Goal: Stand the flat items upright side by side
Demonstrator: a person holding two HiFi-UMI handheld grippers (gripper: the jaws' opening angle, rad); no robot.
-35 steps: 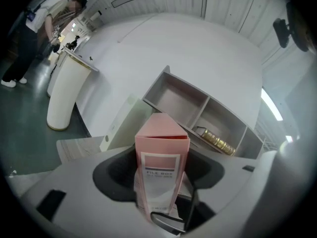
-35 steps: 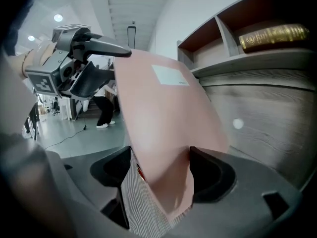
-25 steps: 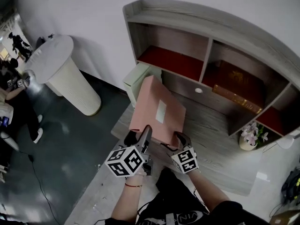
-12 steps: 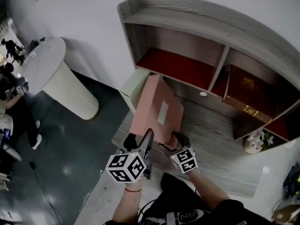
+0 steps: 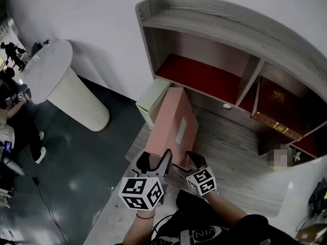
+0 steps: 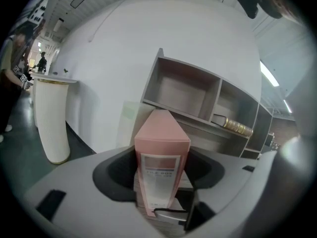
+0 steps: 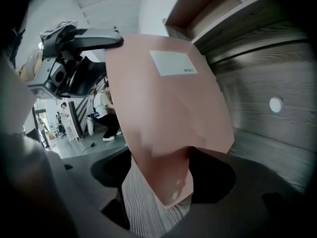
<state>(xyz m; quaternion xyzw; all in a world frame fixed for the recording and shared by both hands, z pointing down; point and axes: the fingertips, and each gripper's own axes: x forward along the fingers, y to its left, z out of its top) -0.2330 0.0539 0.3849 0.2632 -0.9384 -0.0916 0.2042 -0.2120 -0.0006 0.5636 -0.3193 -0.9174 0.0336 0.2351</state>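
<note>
Step looks like tipping the box onto its edge: roll both wrists together, hold the grip firm, don't let go before it's vertical. Left tongs (image 5: 155, 160) pinch the labelled spine end of the pink file box (image 5: 171, 124), and right tongs (image 5: 186, 161) pinch its near lower corner. The box runs away from both tongs, tilted over the wood surface (image 5: 230, 152). Its far end is just beside the pale green file box (image 5: 152, 98), below the shelf unit (image 5: 204, 24).
</note>
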